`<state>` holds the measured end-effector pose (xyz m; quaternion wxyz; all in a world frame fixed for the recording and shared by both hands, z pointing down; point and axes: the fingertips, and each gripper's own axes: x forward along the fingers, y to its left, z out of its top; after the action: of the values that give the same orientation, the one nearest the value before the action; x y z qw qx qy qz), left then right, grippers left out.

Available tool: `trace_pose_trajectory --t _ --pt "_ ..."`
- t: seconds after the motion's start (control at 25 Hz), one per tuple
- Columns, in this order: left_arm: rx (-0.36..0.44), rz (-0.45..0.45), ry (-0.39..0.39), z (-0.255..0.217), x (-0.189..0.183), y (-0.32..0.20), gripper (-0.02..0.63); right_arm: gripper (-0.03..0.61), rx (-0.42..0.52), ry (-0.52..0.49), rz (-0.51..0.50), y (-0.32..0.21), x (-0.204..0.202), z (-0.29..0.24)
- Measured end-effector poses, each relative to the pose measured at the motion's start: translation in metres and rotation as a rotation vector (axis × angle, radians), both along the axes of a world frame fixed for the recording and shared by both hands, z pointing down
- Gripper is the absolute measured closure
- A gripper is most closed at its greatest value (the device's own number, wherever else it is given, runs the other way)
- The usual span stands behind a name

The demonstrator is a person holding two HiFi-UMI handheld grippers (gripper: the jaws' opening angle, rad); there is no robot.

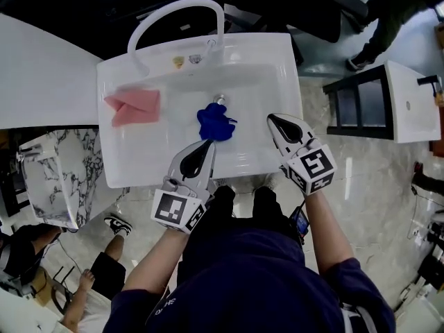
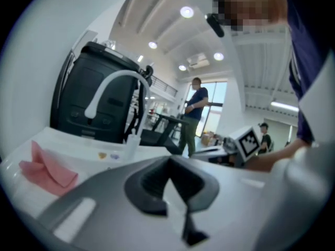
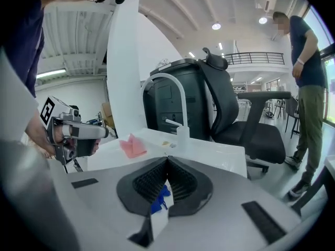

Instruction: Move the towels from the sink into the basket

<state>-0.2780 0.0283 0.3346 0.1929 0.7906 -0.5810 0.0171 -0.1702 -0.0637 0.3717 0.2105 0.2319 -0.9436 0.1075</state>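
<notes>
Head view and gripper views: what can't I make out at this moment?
Blue towel: in the right gripper view only a scrap shows behind the shut jaws of the right gripper; in the left gripper view the left gripper hides it.
Small items on the sink rim: too small to identify in any view.
Basket: in no view.

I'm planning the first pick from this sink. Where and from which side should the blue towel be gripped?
I'd pinch the raised folds at the middle of the blue towel, coming down from above on the near side. It lies bunched in a heap on the sink floor, offering no flat edge to slide under.
</notes>
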Motion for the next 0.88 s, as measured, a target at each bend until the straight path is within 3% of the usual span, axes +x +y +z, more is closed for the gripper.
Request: trace_pose_trajectory --t 0.4,0.88 --pt "-0.041 -0.075 0.005 0.025 -0.057 0.017 0.611 0.569 -0.048 0.021 -0.094 0.018 -0.066 0.035" --pt "-0.079 -0.132 0.011 0.044 -0.104 0.027 0.611 0.568 -0.103 0.058 -0.160 0.026 -0.115 0.082"
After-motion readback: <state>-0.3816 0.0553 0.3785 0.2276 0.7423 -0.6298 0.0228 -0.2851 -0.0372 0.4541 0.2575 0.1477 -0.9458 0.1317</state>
